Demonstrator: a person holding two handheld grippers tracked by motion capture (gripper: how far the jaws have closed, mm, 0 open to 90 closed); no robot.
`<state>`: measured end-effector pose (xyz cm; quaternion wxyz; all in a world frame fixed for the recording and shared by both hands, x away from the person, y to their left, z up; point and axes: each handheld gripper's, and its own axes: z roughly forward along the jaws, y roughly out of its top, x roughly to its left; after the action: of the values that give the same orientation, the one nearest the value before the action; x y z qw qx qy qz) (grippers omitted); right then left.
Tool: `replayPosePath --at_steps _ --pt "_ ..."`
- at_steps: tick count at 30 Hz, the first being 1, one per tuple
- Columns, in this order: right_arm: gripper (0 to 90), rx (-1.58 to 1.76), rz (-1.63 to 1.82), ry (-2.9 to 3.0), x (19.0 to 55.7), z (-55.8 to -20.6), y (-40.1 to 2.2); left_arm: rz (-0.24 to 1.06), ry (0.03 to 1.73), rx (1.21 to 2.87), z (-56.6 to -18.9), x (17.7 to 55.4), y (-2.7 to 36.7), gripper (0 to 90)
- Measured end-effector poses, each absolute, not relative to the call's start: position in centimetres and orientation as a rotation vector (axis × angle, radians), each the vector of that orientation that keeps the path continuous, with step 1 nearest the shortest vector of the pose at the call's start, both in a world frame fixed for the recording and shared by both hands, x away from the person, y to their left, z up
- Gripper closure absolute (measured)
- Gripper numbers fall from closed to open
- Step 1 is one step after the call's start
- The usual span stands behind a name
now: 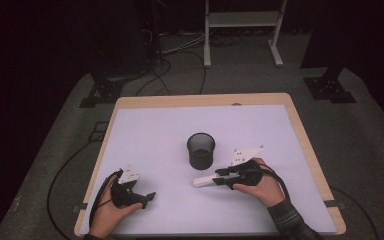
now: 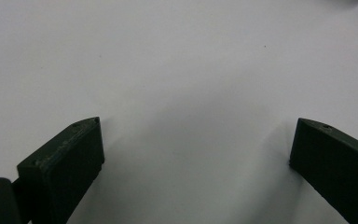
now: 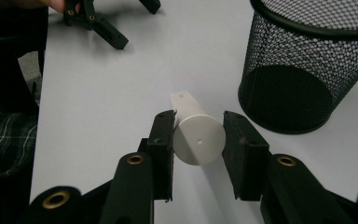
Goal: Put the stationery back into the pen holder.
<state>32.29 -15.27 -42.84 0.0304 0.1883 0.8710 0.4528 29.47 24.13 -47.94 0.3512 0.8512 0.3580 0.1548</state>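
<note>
- Left gripper point(image 1: 147, 198): at the near left of the table point(image 1: 300, 130), held in the person's left hand point(image 1: 111, 210); jaws spread wide with nothing between them, resting low over the white sheet point(image 1: 150, 135), seen in the left gripper view as bare white surface point(image 2: 177, 93).
- Right gripper point(image 1: 219, 178): near right, held in the right hand point(image 1: 260, 187), pointing left; jaws clamped on either side of a white tube point(image 3: 196, 133).
- White tube point(image 1: 204, 181): lying on the sheet, near end between the jaws, far end pointing left.
- Black mesh cup point(image 1: 201, 150): upright, centre of the sheet, just beyond the tube point(image 3: 303, 65).
</note>
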Motion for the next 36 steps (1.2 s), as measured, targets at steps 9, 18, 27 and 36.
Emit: replayPosePath --at_steps 9,18,27,36 --pt "64.4 0.575 1.424 2.639 32.0 -40.7 -15.5 0.401 0.928 2.201 -47.9 29.5 24.1 1.8" --pt "64.4 0.61 1.449 2.599 32.4 -38.3 -16.3 0.399 0.929 2.202 -47.9 29.5 24.1 1.8" --pt "64.4 0.618 1.494 2.55 32.5 -36.3 -17.1 0.397 0.931 2.202 -47.9 29.5 24.1 1.8" --pt "64.4 0.608 1.525 2.522 32.8 -34.6 -17.7 0.397 0.928 2.206 -47.9 29.5 24.1 1.8"
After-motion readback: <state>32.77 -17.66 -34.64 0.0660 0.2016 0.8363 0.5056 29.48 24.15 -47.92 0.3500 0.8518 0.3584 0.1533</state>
